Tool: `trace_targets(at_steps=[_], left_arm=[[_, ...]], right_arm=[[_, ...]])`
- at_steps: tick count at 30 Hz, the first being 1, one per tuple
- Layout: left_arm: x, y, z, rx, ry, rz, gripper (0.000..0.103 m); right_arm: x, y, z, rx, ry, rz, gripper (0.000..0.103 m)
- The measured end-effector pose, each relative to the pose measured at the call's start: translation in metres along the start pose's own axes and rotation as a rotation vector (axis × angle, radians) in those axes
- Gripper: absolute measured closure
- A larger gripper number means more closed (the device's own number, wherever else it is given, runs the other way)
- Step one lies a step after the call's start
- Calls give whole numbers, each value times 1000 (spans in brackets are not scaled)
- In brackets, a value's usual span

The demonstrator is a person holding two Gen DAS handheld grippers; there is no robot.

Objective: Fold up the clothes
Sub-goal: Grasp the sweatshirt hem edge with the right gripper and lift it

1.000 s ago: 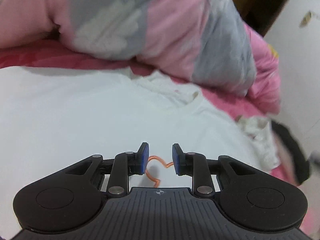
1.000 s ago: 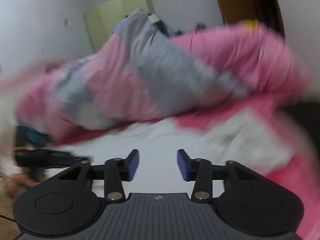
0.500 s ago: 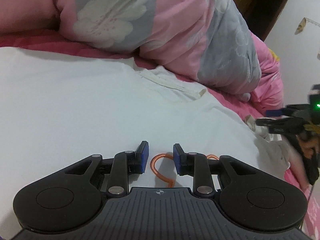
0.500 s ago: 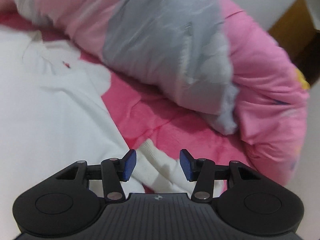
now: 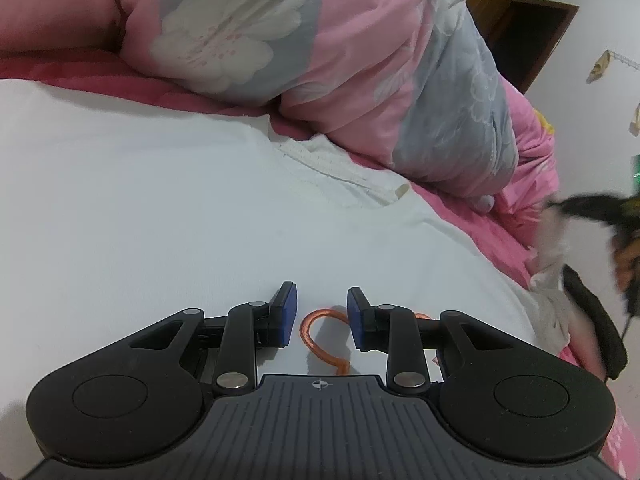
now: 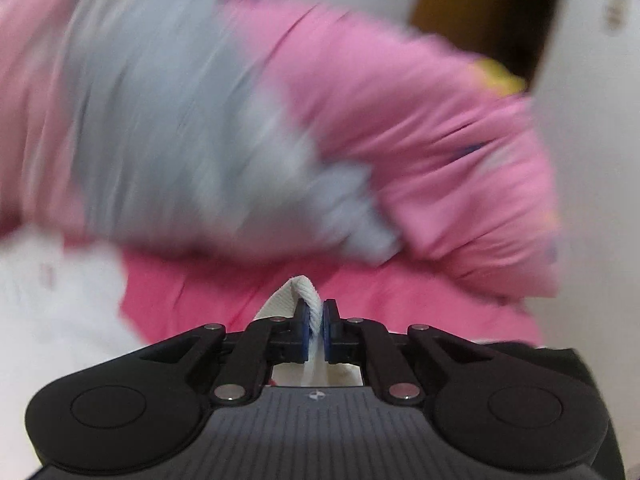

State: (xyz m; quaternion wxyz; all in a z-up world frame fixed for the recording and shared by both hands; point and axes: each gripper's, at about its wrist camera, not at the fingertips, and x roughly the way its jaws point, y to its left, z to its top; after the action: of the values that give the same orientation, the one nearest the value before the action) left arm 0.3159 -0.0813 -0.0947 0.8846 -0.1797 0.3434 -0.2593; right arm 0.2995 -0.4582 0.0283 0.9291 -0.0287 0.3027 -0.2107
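**A:** The right claw [image 6: 316,322], how does it stand?

**B:** Its jaws have just been closing, and now the blue pads [image 6: 305,330] pinch a ribbed white cuff [image 6: 301,294] between them. A fold of the cuff sticks up above the fingertips. That view is smeared with motion, so little else in it is sharp.

**A:** And the left claw [image 5: 318,316]?

**B:** Its jaws stand apart, low over the white garment [image 5: 160,216]. Nothing is pressed between the pads. An orange cord [image 5: 316,332] curls on the cloth in the gap between them, touched by neither pad as far as I can see.

**A:** Where is the garment lying?

**B:** Spread flat on the bed, over a deep pink sheet [image 5: 472,224]. Its ribbed collar [image 5: 344,172] sits at the far edge, close to a heaped quilt [image 5: 328,52] of pink and grey with white flowers on it.

**A:** Does the left view catch the other claw?

**B:** At the far right edge, yes, as a dark blur with a bunch of white cloth [image 5: 554,248] beside it, lifted off the sheet. Whether that cloth is the sleeve of the same garment I cannot tell for sure.

**A:** Anything behind the bed?

**B:** A white wall [image 5: 600,24] and a dark brown wooden opening [image 5: 520,28] in the corner beyond the quilt.
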Motion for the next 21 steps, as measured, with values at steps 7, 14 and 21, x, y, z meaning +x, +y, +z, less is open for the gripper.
trace_targets(at_steps=[7, 14, 21], left_arm=[[0, 3, 0, -14, -4, -11, 75], [0, 3, 0, -19, -8, -15, 75], [0, 5, -1, -26, -11, -20, 75]], right_arm=[[-102, -126, 18, 377, -249, -66, 98], [-138, -221, -27, 659, -358, -45, 98], [-128, -257, -51, 787, -371, 42, 98]])
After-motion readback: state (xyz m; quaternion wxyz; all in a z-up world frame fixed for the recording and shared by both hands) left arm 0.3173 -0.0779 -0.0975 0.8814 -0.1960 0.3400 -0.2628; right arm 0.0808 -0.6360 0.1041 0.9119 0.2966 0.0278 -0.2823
